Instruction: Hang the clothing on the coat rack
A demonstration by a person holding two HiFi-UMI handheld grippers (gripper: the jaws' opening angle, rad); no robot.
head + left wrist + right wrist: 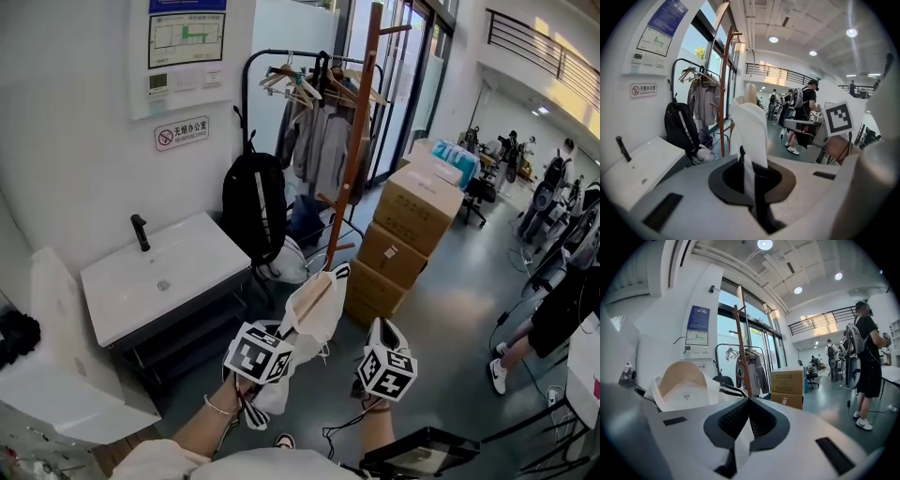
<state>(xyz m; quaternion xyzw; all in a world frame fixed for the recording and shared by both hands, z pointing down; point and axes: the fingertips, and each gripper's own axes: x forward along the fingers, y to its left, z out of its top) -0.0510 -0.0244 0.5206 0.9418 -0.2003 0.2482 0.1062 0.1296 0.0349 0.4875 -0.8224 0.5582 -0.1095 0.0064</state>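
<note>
I hold a white garment [314,305] with black stripes between both grippers, in front of the tall wooden coat rack [356,141]. My left gripper [274,349] is shut on a fold of it; in the left gripper view the cloth [751,124] rises straight out of the closed jaws [752,174]. My right gripper [382,339] is shut on another white edge [739,439], its jaws [749,404] meeting over the fabric. The garment's collar [680,386] lies to the left in the right gripper view. The coat rack pole [723,93] [743,352] stands a little ahead, apart from the garment.
A black metal clothes rail [314,103] with hangers and grey clothes stands behind the coat rack. A black backpack [253,202] hangs beside a white sink [159,272]. Stacked cardboard boxes [412,225] sit to the right. A person [553,319] stands at the far right.
</note>
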